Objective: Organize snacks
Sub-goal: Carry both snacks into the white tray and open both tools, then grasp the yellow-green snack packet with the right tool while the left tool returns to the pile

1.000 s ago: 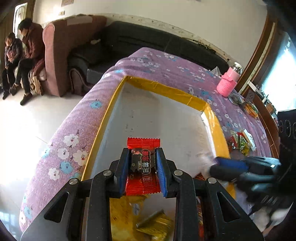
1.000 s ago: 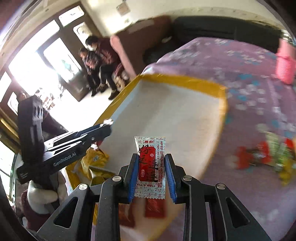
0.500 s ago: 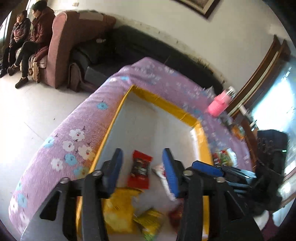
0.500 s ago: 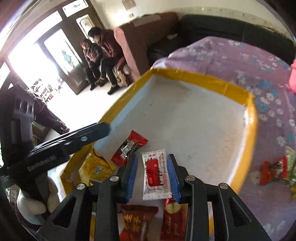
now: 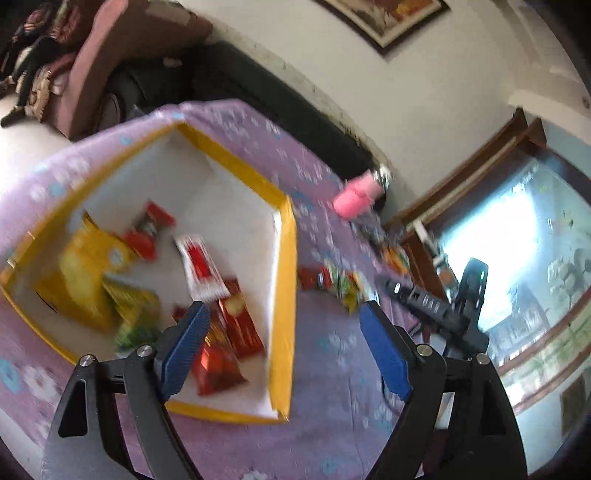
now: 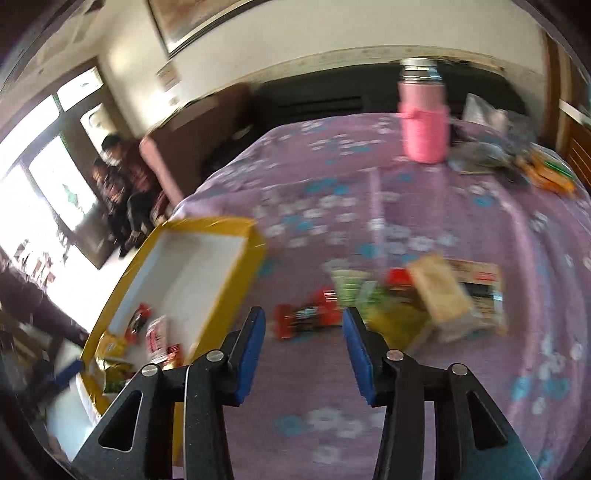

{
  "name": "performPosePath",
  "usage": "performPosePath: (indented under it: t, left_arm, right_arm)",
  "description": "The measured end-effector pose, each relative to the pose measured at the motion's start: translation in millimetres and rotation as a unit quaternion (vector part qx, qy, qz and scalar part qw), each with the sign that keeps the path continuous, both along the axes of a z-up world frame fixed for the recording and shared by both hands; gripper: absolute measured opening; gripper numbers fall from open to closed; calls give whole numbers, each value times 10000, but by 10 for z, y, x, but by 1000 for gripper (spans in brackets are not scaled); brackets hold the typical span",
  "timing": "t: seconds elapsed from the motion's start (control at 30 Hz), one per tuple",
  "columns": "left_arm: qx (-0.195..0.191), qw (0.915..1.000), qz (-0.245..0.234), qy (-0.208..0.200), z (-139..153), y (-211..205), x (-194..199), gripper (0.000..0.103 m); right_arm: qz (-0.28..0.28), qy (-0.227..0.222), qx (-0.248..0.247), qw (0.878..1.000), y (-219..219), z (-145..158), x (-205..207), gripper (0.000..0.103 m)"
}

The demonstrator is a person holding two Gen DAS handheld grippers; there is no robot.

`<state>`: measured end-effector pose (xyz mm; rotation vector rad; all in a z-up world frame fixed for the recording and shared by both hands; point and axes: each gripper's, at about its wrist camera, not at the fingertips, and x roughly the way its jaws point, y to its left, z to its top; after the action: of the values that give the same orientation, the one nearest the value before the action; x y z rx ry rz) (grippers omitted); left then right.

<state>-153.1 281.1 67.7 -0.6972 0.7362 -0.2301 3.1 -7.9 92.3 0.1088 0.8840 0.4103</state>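
Claws, left (image 5: 284, 347) and right (image 6: 303, 352), gape wide and empty; your red packet (image 6: 308, 321) looks light, crinkly, probably slippery, so pinch its flat middle.

A purple cloth with white and blue flowers (image 6: 369, 177) fills the middle and lower part of the right wrist view. At the upper right of that frame a pink bottle with a metal cap (image 6: 424, 122) stands upright on it; the same bottle shows blurred right of centre in the left wrist view. Behind the cloth runs a dark sofa (image 5: 236, 85), and a pinkish-brown armchair (image 5: 107, 62) sits at the upper left. Two seated people (image 6: 118, 166) appear at the left edge, beside a bright window (image 6: 44, 184). A framed picture (image 5: 384, 18) hangs at the top.
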Motion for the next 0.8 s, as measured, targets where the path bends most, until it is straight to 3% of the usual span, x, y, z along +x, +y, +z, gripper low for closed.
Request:
performPosePath:
  t: [0.3,0.43,0.6,0.8]
  left_arm:
    - [281,9984,-426,235,-73,-386,101,84]
    - [355,9964,-659,389,-150,-596,191,84]
    - [336,9944,-839,546,-213,-766,228,84]
    - [467,9933,-948,473,-169,-850,213,84]
  right_arm:
    - [-765,318,237,9963,-677,-382,123,52]
    - [-625,403,461,9962,-781,-499,125,52]
    - [-295,158,759,9966,-682,-372,369,56]
    - [81,444,76,9990,-346,-577,618,56]
